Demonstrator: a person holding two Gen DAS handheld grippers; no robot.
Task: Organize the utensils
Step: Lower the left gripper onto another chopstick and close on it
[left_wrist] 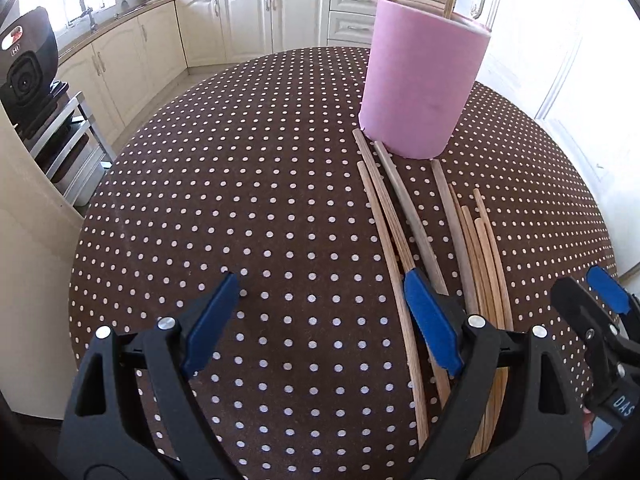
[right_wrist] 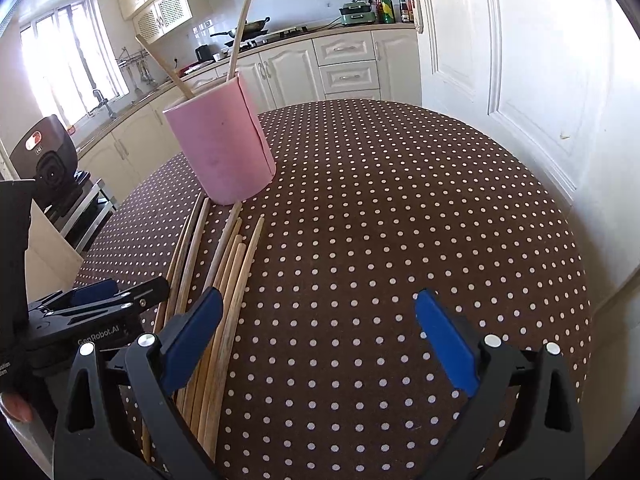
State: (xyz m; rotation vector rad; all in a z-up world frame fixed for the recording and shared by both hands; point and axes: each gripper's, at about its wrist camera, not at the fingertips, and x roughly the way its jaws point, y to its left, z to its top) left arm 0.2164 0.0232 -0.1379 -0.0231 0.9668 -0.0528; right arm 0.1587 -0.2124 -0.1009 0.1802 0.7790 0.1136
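Here a round tabletop (left_wrist: 240,184) covered in a brown cloth with white dots carries a pink cylindrical holder (left_wrist: 420,80) standing upright toward the far side. 2 wooden chopsticks (right_wrist: 240,28) already stand in the holder, leaning apart above its rim. On the cloth just near of the holder lies a loose bundle of chopsticks (left_wrist: 420,232), roughly parallel and running from the holder's base toward the near edge; the far tips of 2 or 3 of them reach the base of the holder, though whether they touch it is hard to tell. Some sticks are pale tan, a few greyer.

The left gripper (left_wrist: 322,312) hangs over the near part of the tabletop with its jaws spread wide and nothing between them; its blue right pad sits above the left side of the bundle, its left pad over bare cloth. The right gripper (right_wrist: 318,328) is likewise spread wide and empty, its left pad over the right edge of the bundle and its right pad over bare cloth to the right. Each gripper shows at the edge of the other's view, so the 2 are near each other, with the bundle between them.

Beyond the tabletop stand cream kitchen cabinets (left_wrist: 248,16), a stove with a wok (right_wrist: 256,26) and bottles (right_wrist: 392,6) on the counter, and a white door (right_wrist: 520,60) at the right.
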